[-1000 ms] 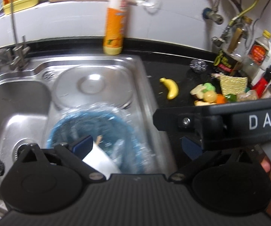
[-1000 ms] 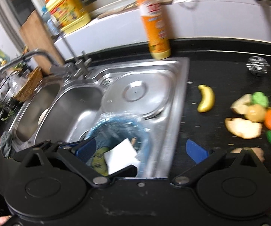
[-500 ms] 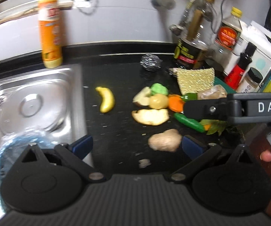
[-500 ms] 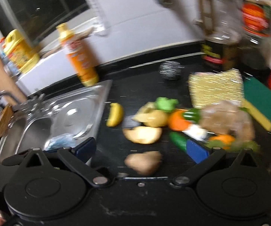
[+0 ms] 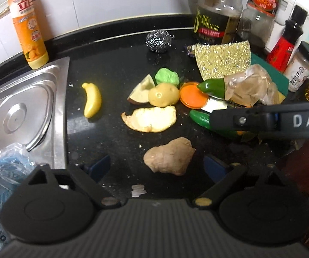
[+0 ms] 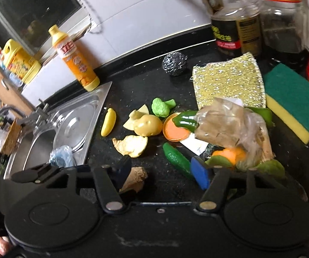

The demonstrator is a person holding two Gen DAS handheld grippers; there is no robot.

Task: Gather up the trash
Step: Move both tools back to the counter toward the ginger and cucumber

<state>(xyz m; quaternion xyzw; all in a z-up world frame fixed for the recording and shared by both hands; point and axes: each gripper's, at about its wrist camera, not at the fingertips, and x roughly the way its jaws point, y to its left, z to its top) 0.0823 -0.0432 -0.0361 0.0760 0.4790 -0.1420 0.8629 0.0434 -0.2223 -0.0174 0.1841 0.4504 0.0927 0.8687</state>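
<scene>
Your scraps crowd the black counter [image 5: 115, 142]: banana [image 5: 92, 99], potato [image 5: 164, 94], peel [image 5: 150, 119], ginger root [image 5: 169, 156] and crumpled plastic wrapper [image 6: 232, 129], with a gold scouring cloth [image 6: 227, 82] and bottles behind. Your left gripper [image 5: 156, 167] hangs with jaws wide apart around the ginger, not touching. Your right gripper [image 6: 162, 169] is spread too, empty, near the green cucumber [image 6: 177, 159].

A: Black speckled countertop [image 5: 115, 68], butted against a steel sink [image 5: 25, 111] at left.

B: Lying on it: toy banana [image 5: 92, 99], ginger root [image 5: 169, 157], pale peel [image 5: 150, 119], potato [image 5: 164, 94], green cucumber [image 6: 177, 158], steel scourer [image 5: 159, 41], gold sponge cloth [image 5: 223, 60]. Standing at the back edge: orange detergent bottle [image 5: 28, 23].
</scene>
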